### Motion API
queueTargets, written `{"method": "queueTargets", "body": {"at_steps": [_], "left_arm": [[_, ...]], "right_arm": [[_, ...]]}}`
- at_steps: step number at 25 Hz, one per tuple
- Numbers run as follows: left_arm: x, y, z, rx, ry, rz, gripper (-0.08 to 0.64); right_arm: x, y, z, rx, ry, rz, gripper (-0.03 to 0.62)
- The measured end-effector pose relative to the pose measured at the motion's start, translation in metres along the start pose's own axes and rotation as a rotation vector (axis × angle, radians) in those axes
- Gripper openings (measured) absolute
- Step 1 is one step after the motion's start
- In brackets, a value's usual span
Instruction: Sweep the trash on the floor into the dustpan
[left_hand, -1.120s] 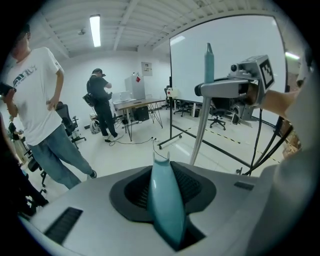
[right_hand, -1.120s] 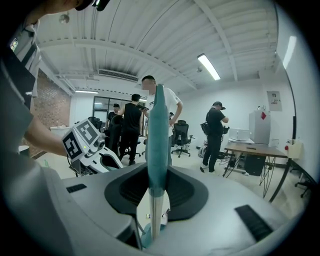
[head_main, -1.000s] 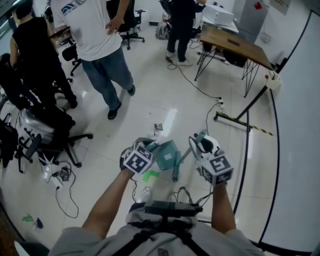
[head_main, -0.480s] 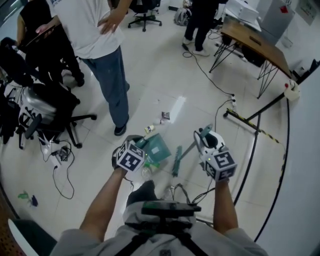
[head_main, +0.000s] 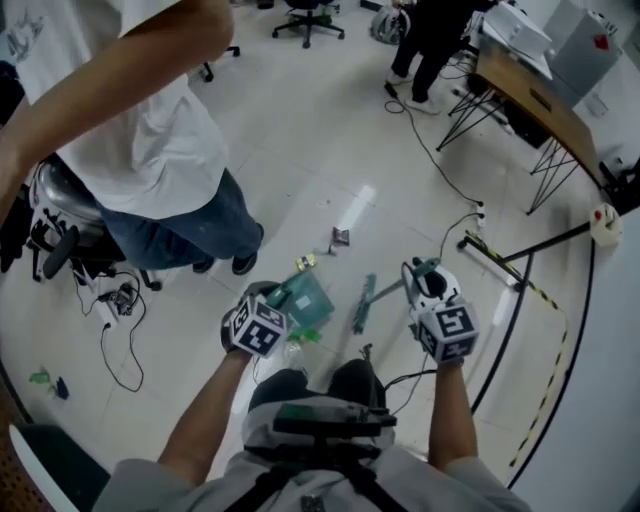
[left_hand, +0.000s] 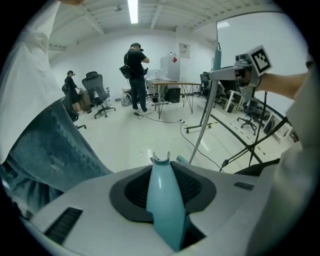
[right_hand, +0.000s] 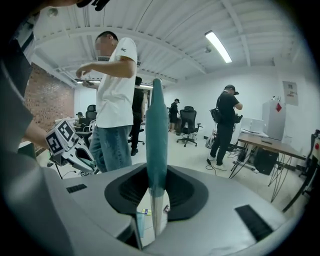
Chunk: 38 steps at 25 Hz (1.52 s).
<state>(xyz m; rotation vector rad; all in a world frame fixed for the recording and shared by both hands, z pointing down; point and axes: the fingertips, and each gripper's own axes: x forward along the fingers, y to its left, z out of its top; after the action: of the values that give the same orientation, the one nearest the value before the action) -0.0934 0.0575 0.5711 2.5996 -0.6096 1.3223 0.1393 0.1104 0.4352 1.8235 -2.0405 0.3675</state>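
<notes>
**Both grippers loaded: dustpan on the left, broom on the right**

The left gripper (head_main: 270, 306) has its jaws drawn in narrow and clamped on the pale teal handle of the dustpan (head_main: 308, 298), which runs straight up between the pads in the left gripper view. The pan sits low over the floor just ahead of that gripper. Beyond its far edge lie two scraps of trash: a small yellowish wrapper (head_main: 305, 262) close by and a darker packet (head_main: 341, 238) a little further out. To the right, the broom (head_main: 363, 303) angles down with its brush head beside the pan. The right gripper (head_main: 421, 277) is closed tight on the broom's teal shaft.

The floor (head_main: 330, 150) is glossy pale tile with a black cable (head_main: 436, 165) trailing across it. A person in a white shirt and jeans (head_main: 150, 150) stands close at left, and a wooden desk (head_main: 530, 95) stands at upper right.

Both forearms reach forward side by side, the left gripper tipped steeply down and the right one nearer level.
</notes>
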Motion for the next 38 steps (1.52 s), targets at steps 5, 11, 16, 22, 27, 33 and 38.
{"method": "queueTargets", "body": {"at_steps": [5,11,16,22,27,33,38], "left_arm": [[0.018,0.016,0.005,-0.054,0.047,0.062,0.107],[0.033,0.043,0.002,-0.196,0.137,0.197,0.107],[0.055,0.082,0.005,-0.214,0.188,0.233,0.107],[0.083,0.094,0.005,-0.234,0.209,0.227,0.107],[0.092,0.114,0.020,-0.229,0.185,0.220,0.106],[0.092,0.116,0.019,-0.239,0.178,0.214,0.106],[0.095,0.119,0.022,-0.237,0.174,0.202,0.106]], "right_arm": [[0.053,-0.045,0.005,-0.059,0.002,0.039,0.094],[0.141,-0.099,0.002,-0.117,0.035,0.182,0.094],[0.211,-0.127,-0.004,-0.191,0.034,0.235,0.092],[0.281,-0.113,-0.057,-0.249,0.144,0.367,0.091],[0.296,-0.083,-0.081,-0.147,0.159,0.439,0.092],[0.293,-0.051,-0.076,-0.021,0.143,0.465,0.104],[0.293,-0.017,-0.062,0.057,0.118,0.504,0.104]]}}
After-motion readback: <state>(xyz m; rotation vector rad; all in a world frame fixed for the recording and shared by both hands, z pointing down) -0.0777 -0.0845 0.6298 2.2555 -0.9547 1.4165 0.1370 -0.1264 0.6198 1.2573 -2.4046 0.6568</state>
